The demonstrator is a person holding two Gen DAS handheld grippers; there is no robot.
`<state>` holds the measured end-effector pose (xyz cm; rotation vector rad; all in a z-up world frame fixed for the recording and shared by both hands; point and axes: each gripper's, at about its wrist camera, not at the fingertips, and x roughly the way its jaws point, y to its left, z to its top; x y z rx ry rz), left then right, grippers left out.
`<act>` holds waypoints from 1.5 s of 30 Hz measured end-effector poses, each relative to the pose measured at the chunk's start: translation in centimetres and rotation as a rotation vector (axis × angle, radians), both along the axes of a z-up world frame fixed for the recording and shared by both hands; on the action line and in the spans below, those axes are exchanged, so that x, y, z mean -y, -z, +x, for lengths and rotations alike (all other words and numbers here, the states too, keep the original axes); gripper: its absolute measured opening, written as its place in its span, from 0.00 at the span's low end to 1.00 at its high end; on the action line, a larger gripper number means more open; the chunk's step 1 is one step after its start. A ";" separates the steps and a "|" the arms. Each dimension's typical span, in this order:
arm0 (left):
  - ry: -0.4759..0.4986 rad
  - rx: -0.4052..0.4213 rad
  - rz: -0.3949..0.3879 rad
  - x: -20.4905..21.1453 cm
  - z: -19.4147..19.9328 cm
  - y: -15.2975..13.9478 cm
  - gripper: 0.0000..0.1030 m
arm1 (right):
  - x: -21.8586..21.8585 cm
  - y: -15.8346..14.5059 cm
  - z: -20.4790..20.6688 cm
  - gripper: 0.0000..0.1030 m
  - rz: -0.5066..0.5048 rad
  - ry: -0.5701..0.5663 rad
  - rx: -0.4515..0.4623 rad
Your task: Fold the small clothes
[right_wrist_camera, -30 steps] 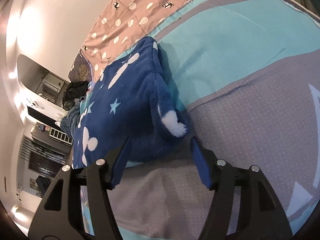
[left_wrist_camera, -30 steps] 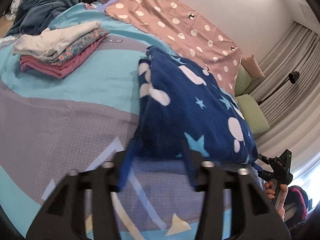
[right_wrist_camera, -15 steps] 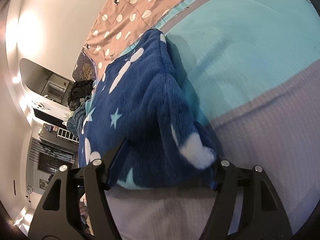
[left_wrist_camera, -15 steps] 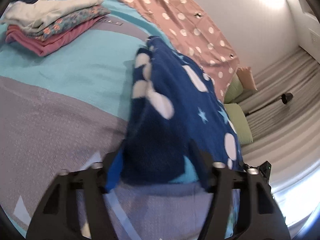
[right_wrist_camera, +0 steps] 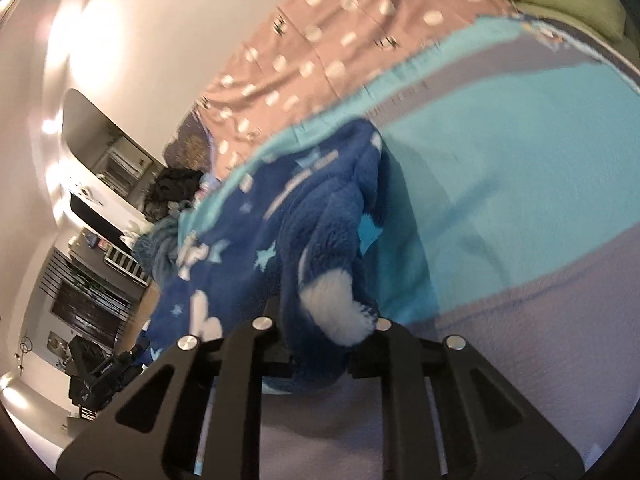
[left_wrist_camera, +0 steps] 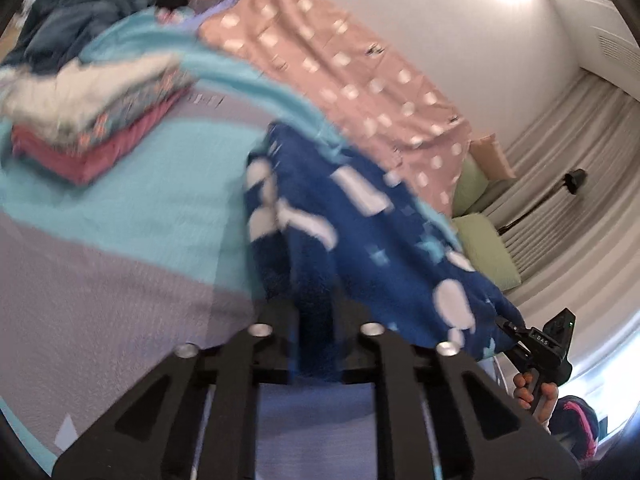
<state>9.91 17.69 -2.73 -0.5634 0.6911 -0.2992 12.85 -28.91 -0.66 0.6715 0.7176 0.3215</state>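
A fluffy dark blue garment (left_wrist_camera: 360,240) with white shapes and light blue stars lies on the teal and grey bedspread (left_wrist_camera: 120,208). My left gripper (left_wrist_camera: 316,344) is shut on its near left corner and lifts it. My right gripper (right_wrist_camera: 320,344) is shut on the other near corner of the blue garment (right_wrist_camera: 312,240), by a white patch. The right gripper also shows at the lower right of the left wrist view (left_wrist_camera: 536,344). The fingertips are hidden in the fabric.
A stack of folded clothes (left_wrist_camera: 92,120) sits at the back left. A pink dotted sheet (left_wrist_camera: 360,80) lies along the wall. Green pillows (left_wrist_camera: 484,248) and curtains are at the right. A dark blue heap (left_wrist_camera: 68,24) lies far left.
Both grippers moved forward over the garment's near corners and shut on them. The near edge is now bunched and raised off the bed.
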 end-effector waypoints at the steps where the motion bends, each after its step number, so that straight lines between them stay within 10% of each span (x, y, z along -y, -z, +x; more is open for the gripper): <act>1: 0.015 0.026 0.007 0.3 -0.3 -1.0 0.10 | 0.2 -0.6 -0.2 0.14 -0.009 0.002 0.010; 8: 0.125 0.037 0.144 3.8 -2.6 -2.7 0.10 | 2.1 -0.1 -3.7 0.14 -0.030 0.039 -0.029; 20: 0.168 -0.080 0.105 4.6 -7.9 -0.2 0.10 | 4.4 2.2 -9.6 0.15 -0.043 0.063 -0.097; 26: 0.158 -0.109 0.146 4.4 -7.5 1.5 0.13 | 4.6 3.8 -9.9 0.52 -0.256 0.207 -0.198; 33: 0.116 -0.131 0.124 2.5 -8.0 3.0 0.28 | 2.1 0.4 -11.6 0.61 -0.533 0.256 -0.078; 45: 0.060 -0.066 0.134 0.1 -9.7 3.1 0.41 | -13.0 -1.2 -10.2 0.67 -0.669 -0.166 0.148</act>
